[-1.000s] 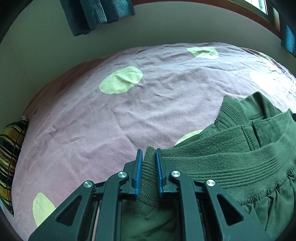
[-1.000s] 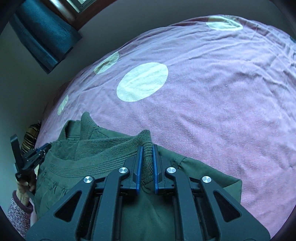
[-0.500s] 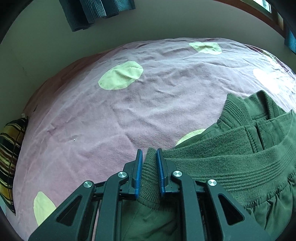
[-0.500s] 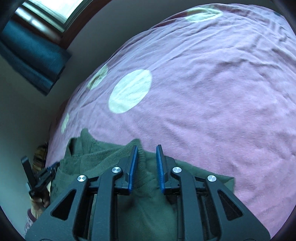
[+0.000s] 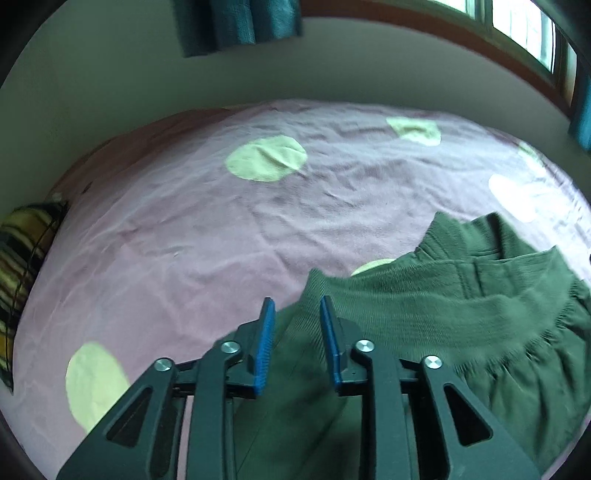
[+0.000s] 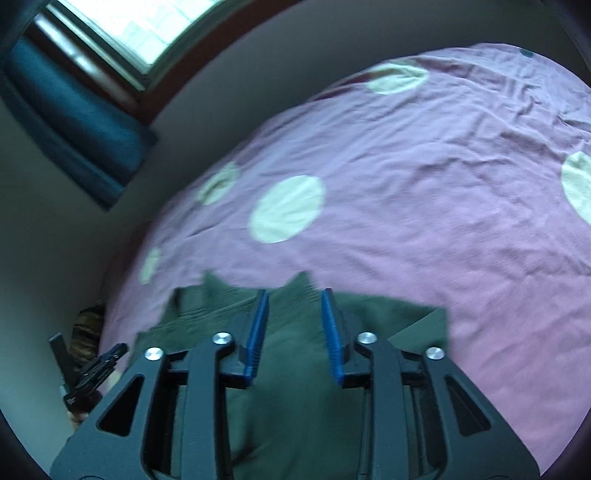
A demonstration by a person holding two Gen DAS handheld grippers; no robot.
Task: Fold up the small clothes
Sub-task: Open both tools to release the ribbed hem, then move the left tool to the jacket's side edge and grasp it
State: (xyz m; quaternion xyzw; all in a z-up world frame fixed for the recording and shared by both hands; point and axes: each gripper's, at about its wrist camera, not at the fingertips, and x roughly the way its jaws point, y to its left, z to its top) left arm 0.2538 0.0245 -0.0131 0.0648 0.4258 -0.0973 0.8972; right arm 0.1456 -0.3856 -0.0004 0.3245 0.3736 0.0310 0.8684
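Note:
A small dark green garment point(image 5: 436, 306) with a ribbed waistband lies folded on the pink bedsheet point(image 5: 207, 229). My left gripper point(image 5: 296, 306) is open just above the garment's left corner, the fabric free between the jaws. In the right wrist view the same green garment point(image 6: 295, 387) lies under my right gripper point(image 6: 293, 299), which is open above its far edge. The left gripper point(image 6: 92, 369) also shows at the lower left of that view.
The pink sheet with pale green dots point(image 6: 286, 208) covers the whole bed. A striped cushion point(image 5: 22, 258) lies at the bed's left edge. A wall, a window point(image 6: 122, 33) and teal curtains point(image 5: 236, 22) stand behind the bed.
Both grippers have opened and let go of the garment's waistband, the right one first. The garment now rests on the sheet. Both grippers have lifted and drawn back a little.

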